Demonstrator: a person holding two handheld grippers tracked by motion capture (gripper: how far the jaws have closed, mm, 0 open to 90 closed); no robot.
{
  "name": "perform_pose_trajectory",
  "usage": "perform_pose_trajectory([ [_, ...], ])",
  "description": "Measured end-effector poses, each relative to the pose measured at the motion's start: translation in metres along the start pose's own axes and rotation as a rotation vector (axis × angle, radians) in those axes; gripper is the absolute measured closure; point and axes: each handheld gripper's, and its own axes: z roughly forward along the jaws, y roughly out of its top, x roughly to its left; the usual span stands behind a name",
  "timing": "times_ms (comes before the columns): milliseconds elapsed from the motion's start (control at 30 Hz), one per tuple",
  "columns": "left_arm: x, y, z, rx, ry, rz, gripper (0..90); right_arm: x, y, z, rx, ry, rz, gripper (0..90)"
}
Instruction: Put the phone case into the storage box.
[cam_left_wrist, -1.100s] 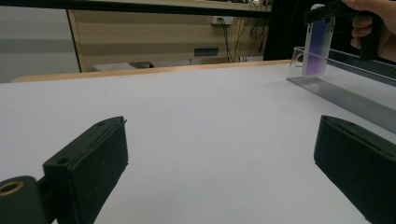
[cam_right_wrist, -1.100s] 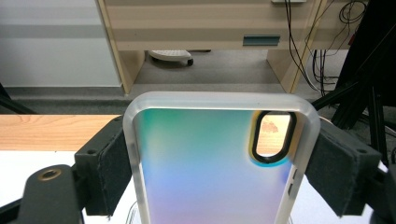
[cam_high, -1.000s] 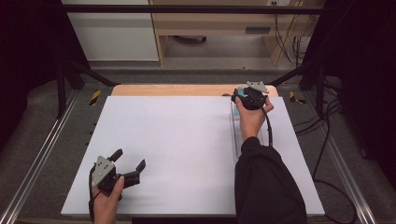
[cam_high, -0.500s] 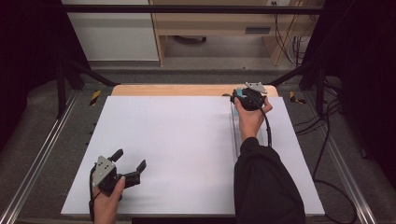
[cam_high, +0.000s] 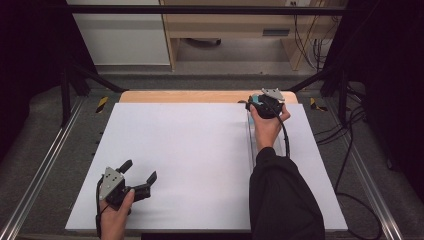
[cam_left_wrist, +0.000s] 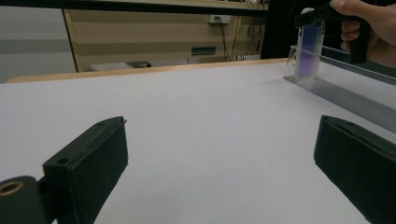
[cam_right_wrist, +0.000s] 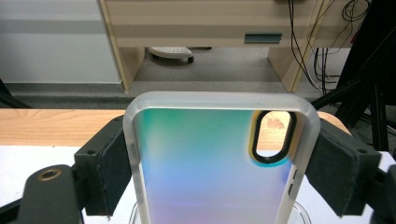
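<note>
- My right gripper (cam_high: 256, 101) sits at the far edge of the white table (cam_high: 190, 150), near its right end; its jaws are closed on a phone case (cam_right_wrist: 219, 158), one pad on each long side, as the right gripper view shows plainly
- The phone case is clear-rimmed with an iridescent green-to-violet back and an oval camera hole near its top right corner; it stands upright on the table in the left gripper view (cam_left_wrist: 308, 53)
- The case's lower end stands at the far end of a long clear strip (cam_left_wrist: 345, 95) that runs along the table toward me; whether it rests on the strip or just beside it I cannot tell, since the high view is too coarse there
- My left gripper (cam_high: 137, 176) rests low over the near left part of the table, well apart from the case; its jaws stand wide open with nothing but bare white surface between them
- Against the earlier frames I see no change; both hands lie where they lay a second ago, the right grip on the case is the same, and the left jaws are spread as wide as before
</note>
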Motion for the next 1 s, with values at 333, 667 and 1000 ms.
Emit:
perform_pose_trajectory([
  [333, 0.0001, -0.0001, 0.0001, 0.003, 0.0, 0.001, 2.6, 0.0013, 0.0003, 0.0003, 0.005, -0.01, -0.006, 17.4],
  [667, 0.0, 0.0003, -0.0003, 0.0, 0.0, 0.001, 2.6, 0.0027, 0.0006, 0.001, 0.009, -0.016, -0.01, 17.3],
  [1000, -0.0001, 0.0003, -0.0003, 0.001, -0.001, 0.001, 2.6, 0.0033, 0.0003, 0.0039, 0.005, -0.018, -0.007, 17.1],
])
